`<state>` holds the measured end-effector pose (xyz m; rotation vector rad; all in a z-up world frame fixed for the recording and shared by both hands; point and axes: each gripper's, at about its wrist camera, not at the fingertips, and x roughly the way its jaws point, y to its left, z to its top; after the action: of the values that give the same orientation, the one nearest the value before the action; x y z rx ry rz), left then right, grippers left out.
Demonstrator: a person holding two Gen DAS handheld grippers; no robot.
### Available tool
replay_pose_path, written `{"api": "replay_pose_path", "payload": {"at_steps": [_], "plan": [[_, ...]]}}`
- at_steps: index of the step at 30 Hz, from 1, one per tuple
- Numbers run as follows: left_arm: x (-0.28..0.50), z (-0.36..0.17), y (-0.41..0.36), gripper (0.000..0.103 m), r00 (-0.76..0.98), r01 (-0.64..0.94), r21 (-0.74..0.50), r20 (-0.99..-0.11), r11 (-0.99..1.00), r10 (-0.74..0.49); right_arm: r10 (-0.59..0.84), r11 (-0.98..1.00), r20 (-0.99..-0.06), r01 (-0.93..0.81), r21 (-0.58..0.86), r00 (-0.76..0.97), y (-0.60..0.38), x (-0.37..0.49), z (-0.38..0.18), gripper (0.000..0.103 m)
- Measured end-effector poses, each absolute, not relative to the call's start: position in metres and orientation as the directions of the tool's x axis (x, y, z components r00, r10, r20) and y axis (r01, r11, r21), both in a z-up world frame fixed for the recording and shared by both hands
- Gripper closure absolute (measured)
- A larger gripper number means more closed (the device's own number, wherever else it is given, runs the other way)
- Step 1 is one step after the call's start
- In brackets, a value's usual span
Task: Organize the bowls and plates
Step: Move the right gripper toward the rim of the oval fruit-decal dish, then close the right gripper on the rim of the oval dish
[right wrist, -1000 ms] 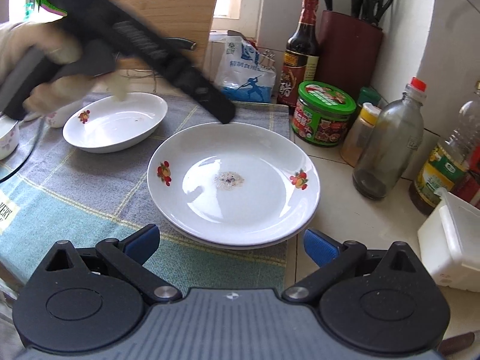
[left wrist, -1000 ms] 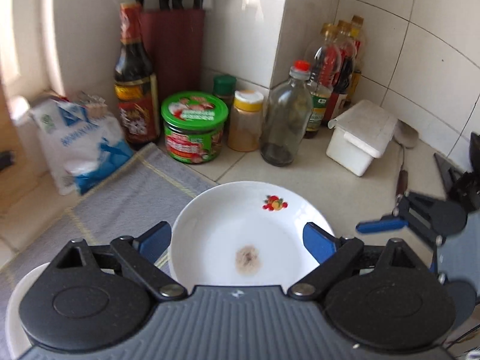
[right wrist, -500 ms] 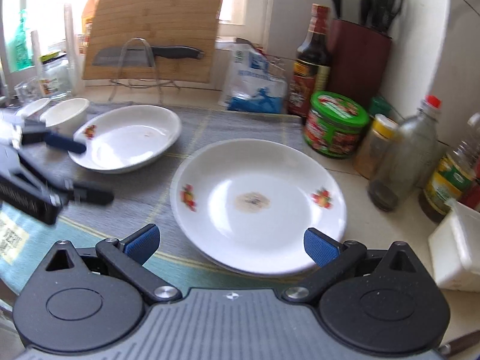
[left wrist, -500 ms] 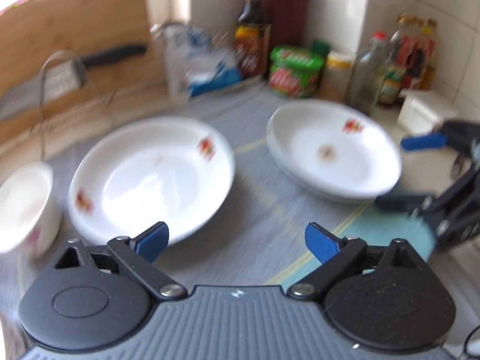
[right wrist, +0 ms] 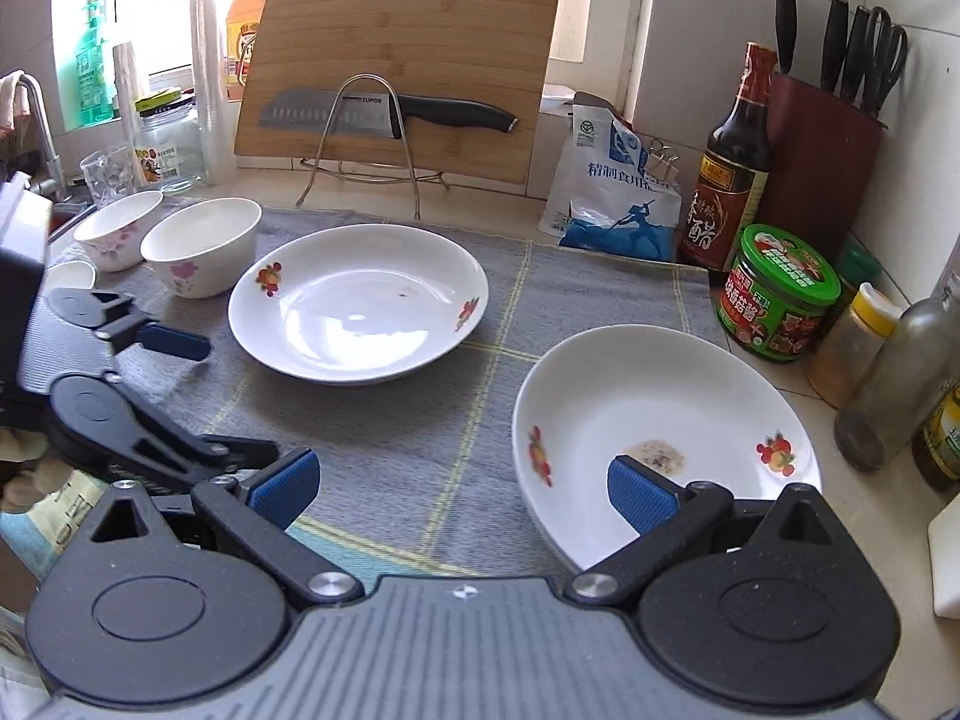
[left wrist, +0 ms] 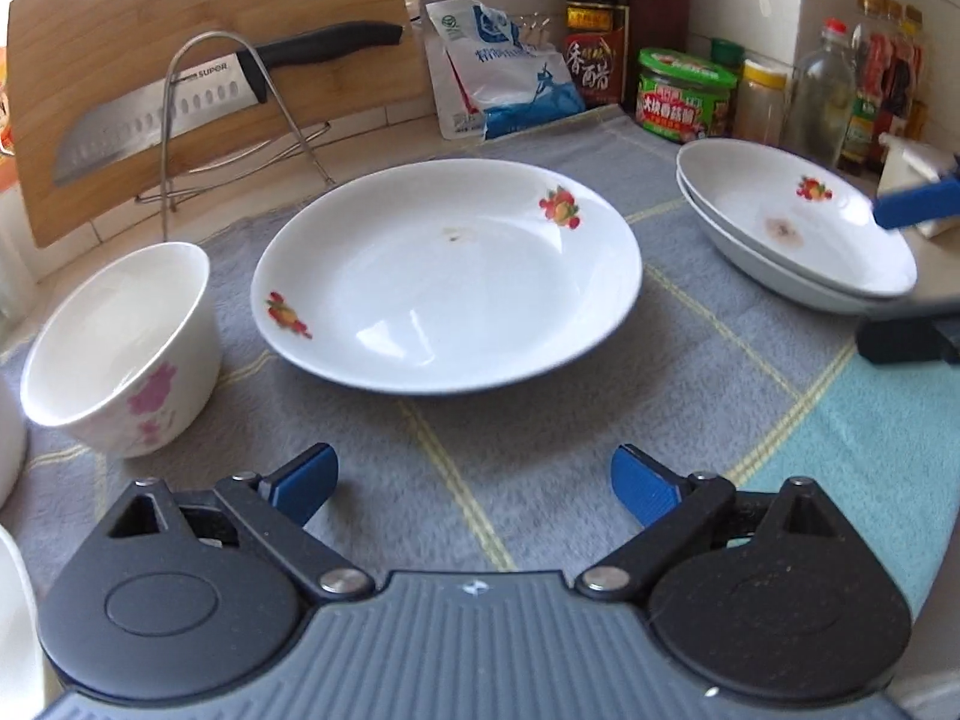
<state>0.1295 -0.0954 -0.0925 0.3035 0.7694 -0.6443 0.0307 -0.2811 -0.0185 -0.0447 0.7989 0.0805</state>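
Glazed white ceramic is what the task deals in here, all of it stiff, slick and breakable, lying on a grey checked cloth spread over the counter.

Largest is the single plate, at twelve o'clock from the left gripper and near it but not touching. It looks fairly heavy for its thin edge. I judge the near rim the place to take it, one pad above and one below, since the smooth face offers nothing to pinch. Lifted by one edge, it would want to tip and slide.

At two o'clock in the left view sit the stacked plates, two nested. They are heavier together, and a knock against them could chip either.

Smaller, at ten o'clock, stands a bowl with pink flowers, tilted slightly in the fisheye. It is light, with a thin upright wall that suits a grip. A second bowl shows behind it in the right view.

The left gripper's jaws are opening, with nothing between them. The right gripper has its jaws apart, one pad over the near rim of the stacked plates, clamping nothing.
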Motion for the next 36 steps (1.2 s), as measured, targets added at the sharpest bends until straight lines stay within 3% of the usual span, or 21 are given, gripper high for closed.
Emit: {"api": "replay_pose_path", "payload": {"at_steps": [10, 19, 36], "plan": [[0.15, -0.096, -0.107, 0.0, 0.546, 0.623, -0.005, -0.713, 0.782, -0.44, 0.131, 0.977, -0.738, -0.214, -0.019, 0.662, -0.283, 0.065, -0.009, 0.0], [0.15, -0.096, -0.11, 0.0, 0.571, 0.577, -0.008, -0.712, 0.817, -0.41, 0.366, 0.902, -0.765, -0.405, 0.151, 0.531, -0.309, 0.162, -0.008, 0.0], [0.143, -0.096, -0.114, 0.0, 0.616, 0.523, -0.003, -0.69, 0.852, -0.38, 0.53, 0.802, -0.805, -0.467, 0.372, 0.269, -0.302, 0.279, -0.065, 0.0]]}}
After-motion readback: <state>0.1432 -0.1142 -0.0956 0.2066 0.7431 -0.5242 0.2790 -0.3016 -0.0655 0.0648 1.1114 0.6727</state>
